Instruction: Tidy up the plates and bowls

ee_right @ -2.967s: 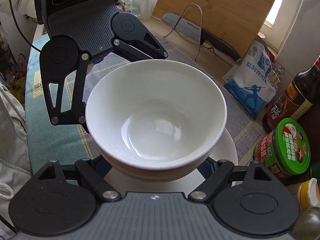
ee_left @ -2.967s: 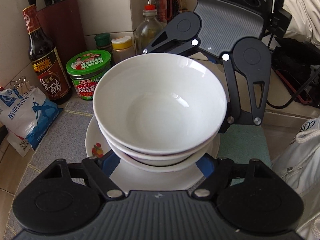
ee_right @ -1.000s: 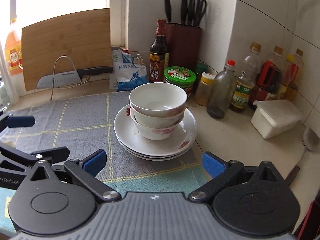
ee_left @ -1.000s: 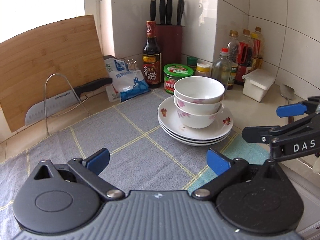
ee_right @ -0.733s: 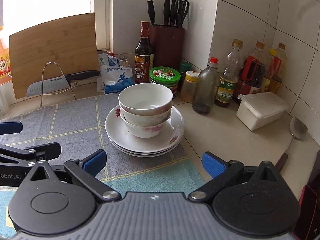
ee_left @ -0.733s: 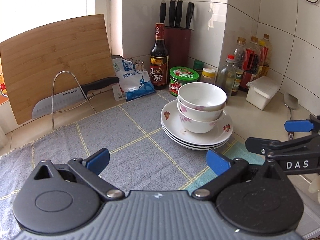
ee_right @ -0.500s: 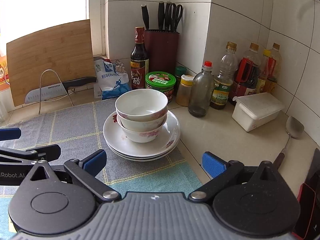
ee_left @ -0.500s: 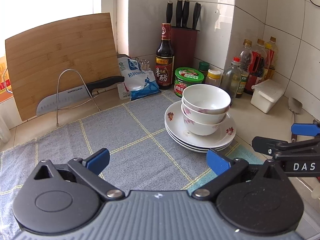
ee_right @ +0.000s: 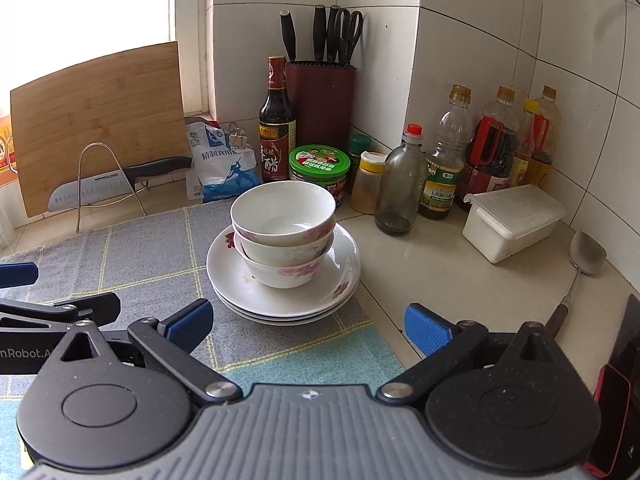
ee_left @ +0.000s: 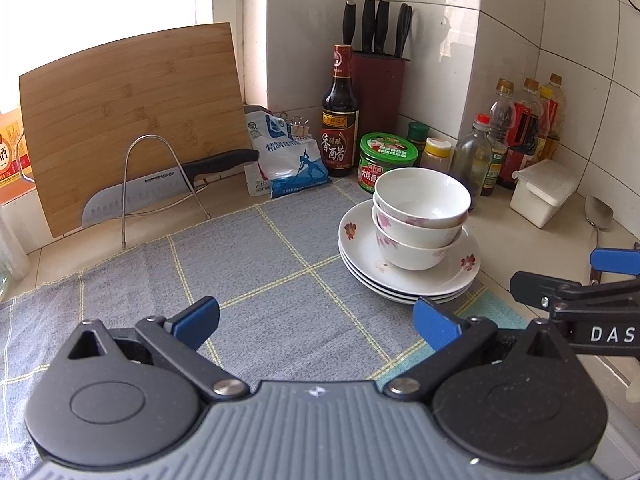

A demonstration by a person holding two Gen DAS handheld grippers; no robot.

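Three white floral bowls (ee_left: pixel 421 200) sit nested on a stack of three white plates (ee_left: pixel 358 254), at the right edge of the grey checked mat (ee_left: pixel 256 280). My left gripper (ee_left: pixel 316 319) is open and empty, well short of the stack and to its left. The same bowls (ee_right: pixel 283 216) and plates (ee_right: pixel 344 280) lie straight ahead in the right wrist view. Back from them, my right gripper (ee_right: pixel 308 325) stands open with nothing between its fingers. Each gripper's fingers show at the edge of the other's view.
Along the tiled wall stand a bamboo cutting board (ee_left: pixel 128 120), a knife on a wire rack (ee_left: pixel 168 184), a salt bag (ee_left: pixel 288 160), a vinegar bottle (ee_left: pixel 340 120), a knife block (ee_left: pixel 378 88), a green-lidded jar (ee_right: pixel 319 170) and oil bottles (ee_right: pixel 444 168). A white box (ee_right: pixel 514 220) and metal spoon (ee_right: pixel 586 256) lie right.
Three seconds ago both grippers were close on either side of the stack. Both have since drawn back and away, and over the last second the stack has shrunk further in view.
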